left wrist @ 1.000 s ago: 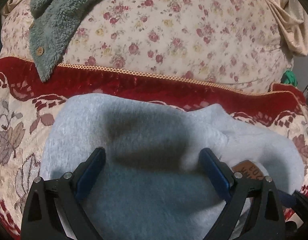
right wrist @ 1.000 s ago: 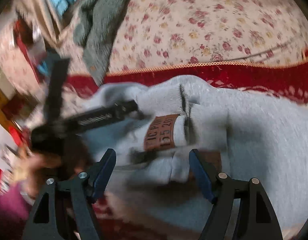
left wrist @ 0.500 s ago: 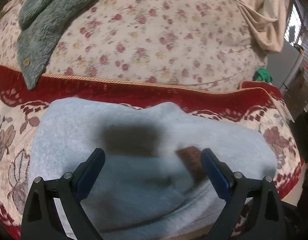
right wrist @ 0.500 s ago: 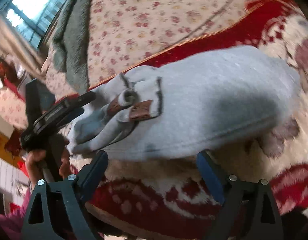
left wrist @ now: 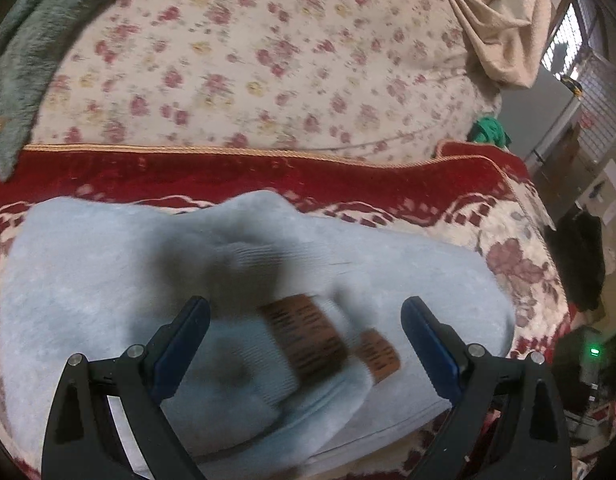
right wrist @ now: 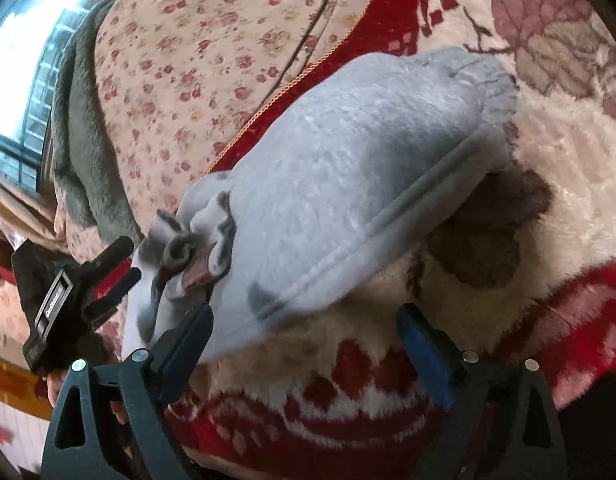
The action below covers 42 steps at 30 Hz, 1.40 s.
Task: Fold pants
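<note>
Lying in a soft folded bundle on the red and cream blanket [left wrist: 388, 184] are the grey pants [left wrist: 87, 288], with brown labels [left wrist: 303, 336] showing on top. Your left gripper [left wrist: 303, 344] hangs just over the labels, jaws wide apart and holding nothing. Your right gripper [right wrist: 303, 344] sits at the near edge of the bundle, jaws also spread and empty. Behind the pants rises a flowery cushion [left wrist: 267, 60]. A fuzzy green cloth [left wrist: 15, 60] drapes over its left side, and a beige cloth [left wrist: 504, 20] hangs at the right
</note>
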Available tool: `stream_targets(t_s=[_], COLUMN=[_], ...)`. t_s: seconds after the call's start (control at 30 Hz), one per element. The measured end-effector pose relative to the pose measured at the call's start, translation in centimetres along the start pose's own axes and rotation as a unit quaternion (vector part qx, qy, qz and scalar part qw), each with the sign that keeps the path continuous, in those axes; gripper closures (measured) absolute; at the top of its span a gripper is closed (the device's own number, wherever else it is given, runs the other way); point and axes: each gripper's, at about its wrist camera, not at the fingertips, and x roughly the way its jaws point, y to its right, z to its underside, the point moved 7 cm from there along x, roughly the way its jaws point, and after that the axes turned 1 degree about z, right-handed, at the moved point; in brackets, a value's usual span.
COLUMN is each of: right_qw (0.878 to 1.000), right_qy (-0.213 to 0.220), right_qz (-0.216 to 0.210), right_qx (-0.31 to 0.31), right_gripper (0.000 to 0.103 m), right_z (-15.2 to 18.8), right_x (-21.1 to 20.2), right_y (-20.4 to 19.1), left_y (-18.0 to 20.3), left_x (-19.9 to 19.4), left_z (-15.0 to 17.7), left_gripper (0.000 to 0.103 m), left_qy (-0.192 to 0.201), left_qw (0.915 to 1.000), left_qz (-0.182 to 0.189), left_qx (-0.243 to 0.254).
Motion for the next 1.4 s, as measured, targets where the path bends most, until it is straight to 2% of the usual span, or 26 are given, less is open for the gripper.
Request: stream_targets(t_s=[0.07, 0.23, 0.3, 0.37, 0.5, 0.63, 0.77, 0.83, 0.9, 1.0, 1.1, 1.13, 1.17, 1.23, 1.27, 1.33, 1.37, 1.4], right_qw=[1.0, 0.996, 0.997, 0.996, 0.997, 0.996, 0.995, 0.995, 0.994, 0.994, 0.994, 0.994, 0.994, 0.992, 0.99, 0.99, 0.99, 0.99], right_qy=[0.007, 0.056, 0.052, 0.051, 0.046, 0.049, 0.05, 0.05, 0.051, 0.053, 0.054, 0.058, 0.067, 0.059, 0.054, 0.058, 0.065, 0.072], right_qz=[-0.014, -0.056, -0.054, -0.064, -0.061, -0.073, -0.089, -0.091, -0.091, -0.091, -0.091, -0.086, -0.079, -0.109, -0.13, -0.132, -0.126, -0.119], right_qx=[0.025, 0.034, 0.032, 0.026, -0.016, -0.013, -0.01, -0.011, -0.015, -0.023, -0.033, -0.037, -0.039, -0.009, 0.011, 0.007, -0.009, -0.023], right_gripper=[0.007, 0.008, 0.008, 0.008, 0.009, 0.009, 0.009, 0.009, 0.009, 0.009, 0.009, 0.018, 0.041, 0.049, 0.057, 0.061, 0.065, 0.066], right_z=[-0.8, -2.7, -2.7, -2.6, -2.4, -2.7, -2.7, -2.7, -2.6, -2.6, -2.8, -3.0, -3.3, -3.8, -3.8, -3.8, -3.9, -4.0], right_x=[0.9, 1.3, 1.8, 1.8, 1.9, 2.2, 2.0, 2.1, 2.1, 2.1, 2.2, 2.1, 2.0, 2.5, 2.8, 2.8, 2.5, 2.2], right_y=[0.3, 0.2, 0.5, 0.7, 0.4, 0.6, 0.9, 0.9, 0.9, 0.7, 0.5, 0.5, 0.7, 1.3, 1.4, 1.2, 0.7, 0.3], left_y=[0.6, 2.7, 4.0, 5.5, 8.2, 9.5, 11.4, 12.4, 13.3, 13.7, 14.3, 14.5, 14.6, 15.1, 15.4, 15.2, 14.9, 14.6], left_x=[0.7, 3.6, 5.6, 7.6, 12.1, 15.4, 18.1, 19.2, 20.1, 21.3, 22.2, 22.5, 22.8, 23.2, 23.0, 22.7, 22.6, 22.3], left_z=[-0.5, -2.9, -4.1, -4.7, -5.5, -5.9, -5.5, -5.0, -4.2, -3.3, -2.7, -2.4, -2.0, -1.2, -1.0, -1.6, -2.1, -2.6], left_gripper=[0.007, 0.007, 0.007, 0.007, 0.007, 0.007, 0.007, 0.007, 0.007, 0.007, 0.007, 0.007, 0.008, 0.014, 0.017, 0.039, 0.044, 0.052], left_qy=[-0.01, -0.039, -0.059, -0.087, -0.162, -0.205, -0.25, -0.27, -0.302, -0.33, -0.347, -0.348, -0.347, -0.339, -0.334, -0.331, -0.332, -0.331], left_qw=[0.9999, 0.9985, 0.996, 0.9906, 0.9714, 0.9582, 0.9401, 0.9296, 0.915, 0.9043, 0.8978, 0.8976, 0.8986, 0.8992, 0.8999, 0.903, 0.9058, 0.9077], left_qz=[0.005, 0.028, 0.041, 0.07, 0.12, 0.134, 0.159, 0.176, 0.202, 0.205, 0.216, 0.213, 0.202, 0.175, 0.165, 0.165, 0.169, 0.176], left_qx=[0.006, 0.028, 0.052, 0.079, 0.126, 0.147, 0.168, 0.179, 0.176, 0.177, 0.164, 0.167, 0.178, 0.213, 0.227, 0.219, 0.202, 0.189])
